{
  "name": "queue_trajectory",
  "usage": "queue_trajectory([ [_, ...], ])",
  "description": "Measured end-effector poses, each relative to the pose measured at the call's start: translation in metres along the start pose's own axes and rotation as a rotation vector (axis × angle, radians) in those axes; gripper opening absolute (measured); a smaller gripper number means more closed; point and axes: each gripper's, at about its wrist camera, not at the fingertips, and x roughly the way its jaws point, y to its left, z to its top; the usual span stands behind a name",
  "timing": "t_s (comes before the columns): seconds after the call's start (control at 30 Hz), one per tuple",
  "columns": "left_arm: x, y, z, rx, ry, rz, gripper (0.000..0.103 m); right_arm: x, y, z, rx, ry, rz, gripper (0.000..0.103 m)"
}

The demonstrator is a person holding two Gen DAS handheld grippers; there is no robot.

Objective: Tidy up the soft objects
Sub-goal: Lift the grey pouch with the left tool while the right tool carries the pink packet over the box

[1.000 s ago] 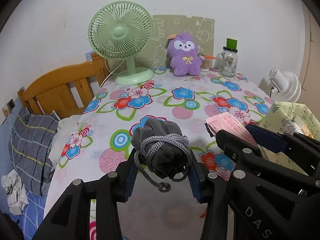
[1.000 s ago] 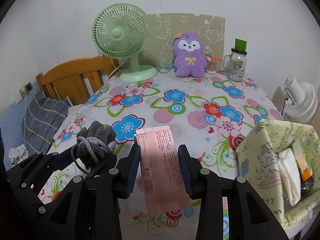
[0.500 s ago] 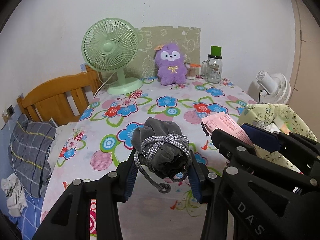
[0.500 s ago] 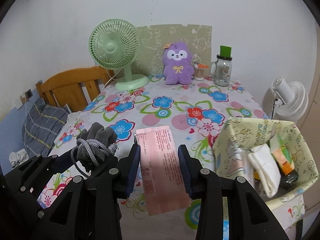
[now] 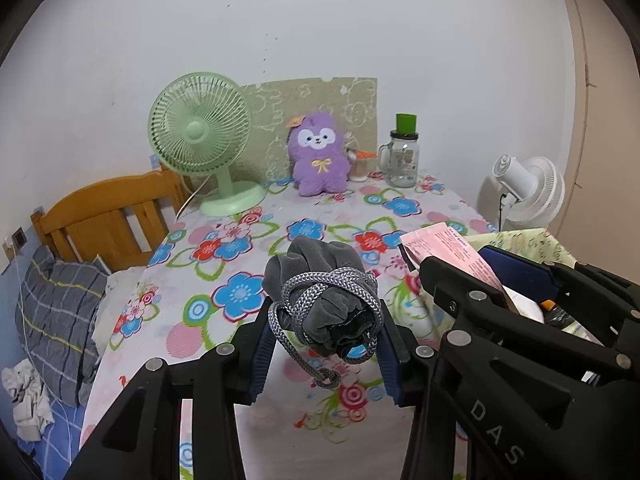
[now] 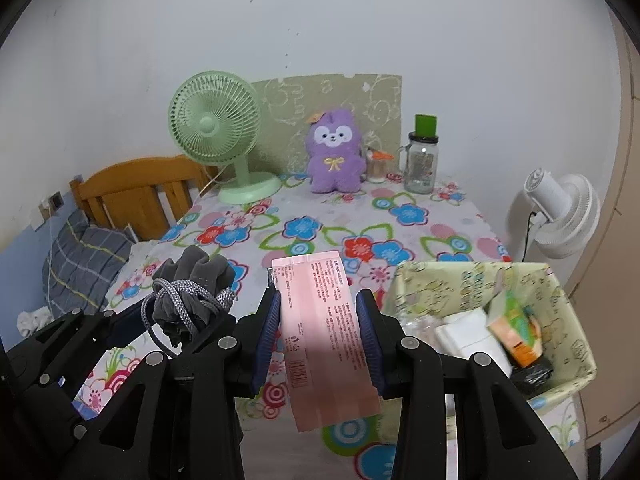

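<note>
Left gripper (image 5: 324,334) clamped on grey pouch (image 5: 320,300), right gripper (image 6: 318,336) clamped on pink packet (image 6: 324,332), both above floral table (image 6: 320,224), beside fabric bin (image 6: 568,320).

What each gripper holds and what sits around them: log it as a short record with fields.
left gripper: shut on the grey drawstring pouch, lifted off the table
right gripper: shut on the pink packet, held upright
fabric bin: right of the packet, open-topped, holding packets and a white item
table: floral cloth
back of table: green fan, purple plush, glass jar
beside table: white fan right, wooden headboard left
</note>
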Motion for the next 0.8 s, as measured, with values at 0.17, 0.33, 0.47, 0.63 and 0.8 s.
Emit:
queue_trajectory([
  [0.17,-0.003,-0.014,0.008,0.007,-0.009,-0.013,0.047,-0.008,-0.014,0.006,0.002,-0.01,-0.009,0.042],
  [0.33,-0.004,-0.03,0.014,0.019,-0.015,-0.021,0.047,-0.012,-0.029,0.01,0.012,-0.017,-0.013,0.042],
  [0.47,-0.003,-0.044,0.019,0.031,-0.019,-0.033,0.047,-0.015,-0.044,0.012,0.021,-0.023,-0.022,0.042],
  [0.63,0.0,-0.063,0.024,0.047,-0.019,-0.057,0.047,-0.017,-0.065,0.014,0.035,-0.024,-0.045,0.042],
  [0.8,0.005,-0.082,0.028,0.061,-0.018,-0.078,0.047,-0.018,-0.084,0.014,0.053,-0.022,-0.066,0.042],
])
